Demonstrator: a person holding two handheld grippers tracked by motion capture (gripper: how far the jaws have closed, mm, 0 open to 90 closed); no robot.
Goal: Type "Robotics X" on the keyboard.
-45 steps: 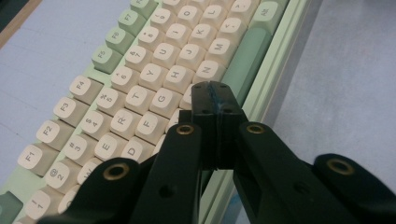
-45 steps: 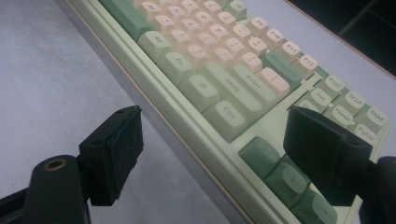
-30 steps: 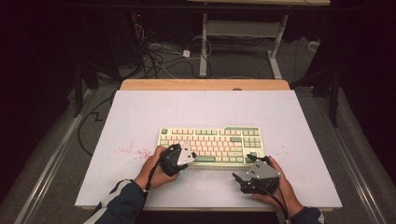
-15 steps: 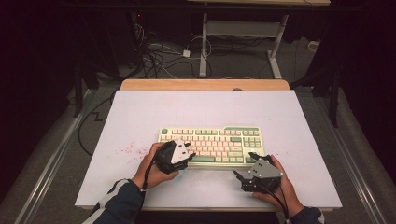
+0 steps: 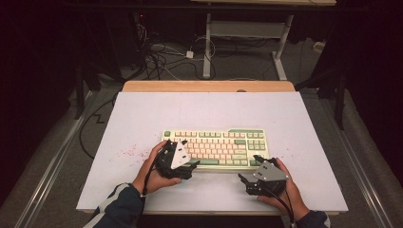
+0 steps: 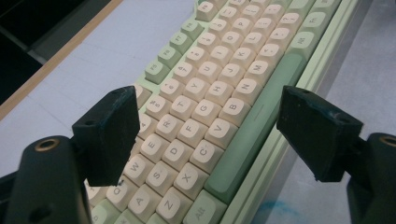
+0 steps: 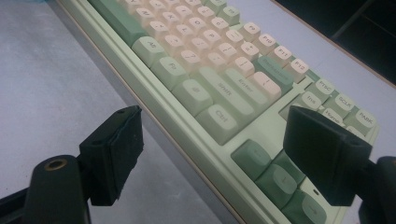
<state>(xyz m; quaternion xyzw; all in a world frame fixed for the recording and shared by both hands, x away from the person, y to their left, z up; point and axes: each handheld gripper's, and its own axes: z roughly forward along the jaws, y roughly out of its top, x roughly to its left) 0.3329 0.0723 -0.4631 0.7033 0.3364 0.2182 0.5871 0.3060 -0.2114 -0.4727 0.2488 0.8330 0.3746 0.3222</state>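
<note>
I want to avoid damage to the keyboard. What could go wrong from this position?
The left gripper, whose jaws have just been opening, hangs open over the keyboard letter keys; lowering it could press several keys at once. The right gripper straddles the keyboard's near edge, so closing might nudge it across the table.

I'm seeing the keyboard (image 5: pixel 216 147), pale green with cream and green keys, lying flat and square to my edge, sitting on the near half of the white tabletop (image 5: pixel 142 118).
</note>
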